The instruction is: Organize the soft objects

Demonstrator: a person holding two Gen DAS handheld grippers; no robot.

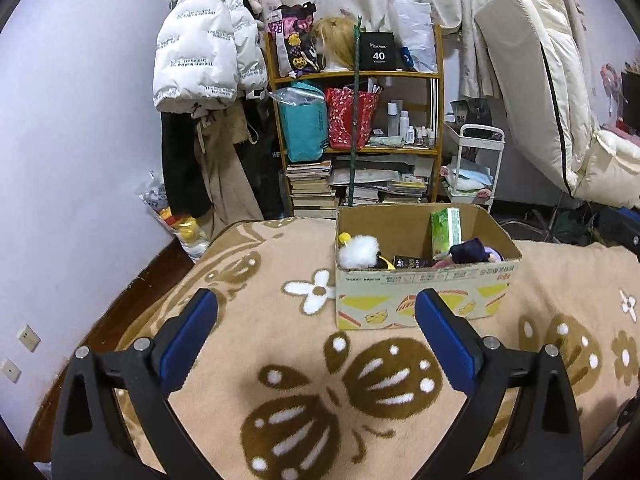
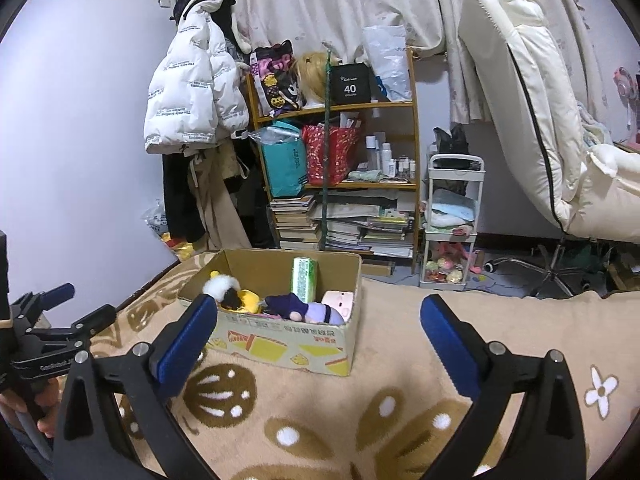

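Note:
A cardboard box (image 1: 420,296) stands on a beige blanket with brown butterflies (image 1: 304,392). It holds a white fluffy plush (image 1: 359,251), a dark purple plush doll (image 1: 470,251), a green tissue pack (image 1: 446,230) and a dark packet. In the right wrist view the box (image 2: 288,344) also shows a yellow plush (image 2: 248,300), the purple doll (image 2: 304,308) and a pink soft item (image 2: 339,302). My left gripper (image 1: 316,320) is open and empty, short of the box. My right gripper (image 2: 320,320) is open and empty, in front of the box.
A wooden shelf (image 2: 336,148) with bags, bottles and stacked books stands behind the bed. A white jacket (image 2: 192,88) hangs at left. A white trolley (image 2: 452,220) and a cream chair (image 2: 532,112) stand at right. The left gripper body (image 2: 44,336) shows at the left edge.

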